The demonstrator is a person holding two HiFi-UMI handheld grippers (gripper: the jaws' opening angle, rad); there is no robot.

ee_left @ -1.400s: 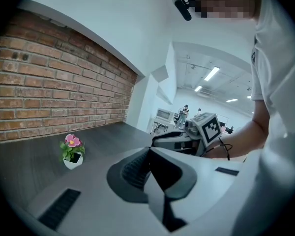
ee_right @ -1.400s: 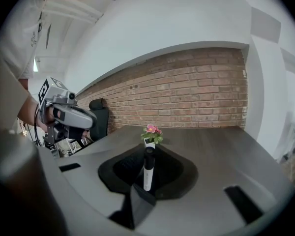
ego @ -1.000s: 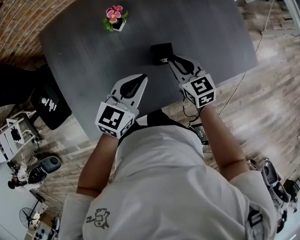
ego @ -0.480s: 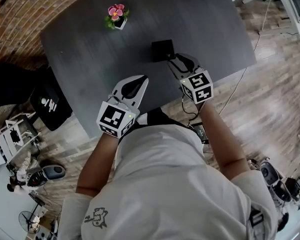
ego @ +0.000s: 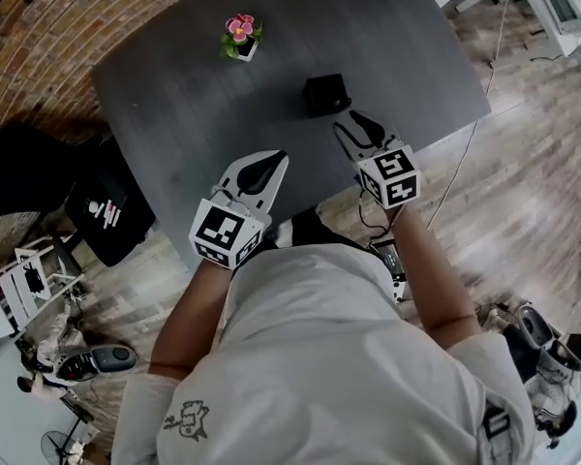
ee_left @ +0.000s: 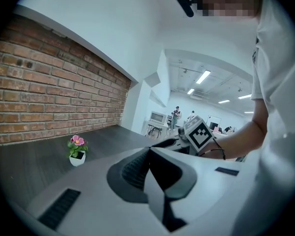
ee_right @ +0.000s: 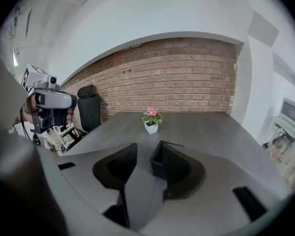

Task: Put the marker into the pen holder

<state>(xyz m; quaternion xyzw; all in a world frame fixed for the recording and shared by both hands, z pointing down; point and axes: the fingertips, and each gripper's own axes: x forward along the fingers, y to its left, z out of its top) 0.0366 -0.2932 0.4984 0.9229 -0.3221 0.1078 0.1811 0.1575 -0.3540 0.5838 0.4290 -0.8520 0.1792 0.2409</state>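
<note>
The black square pen holder (ego: 325,95) stands on the dark table (ego: 194,105). In the right gripper view the pen holder (ee_right: 158,165) shows just beyond the jaws. A thin dark sliver lies at its rim; I cannot tell whether it is the marker. My right gripper (ego: 352,122) hovers a little to the near right of the holder. Its jaws are opening, with nothing between them (ee_right: 143,154). My left gripper (ego: 274,158) hangs over the table's near edge, jaws together and empty (ee_left: 147,154).
A small white pot with pink flowers (ego: 240,37) stands at the table's far side. A black office chair (ego: 107,211) sits at the left of the table. A brick wall (ego: 48,27) runs behind, and wooden floor lies to the right.
The right gripper has drawn back from the pen holder toward me and its jaws have spread. The left gripper has stayed where it was.
</note>
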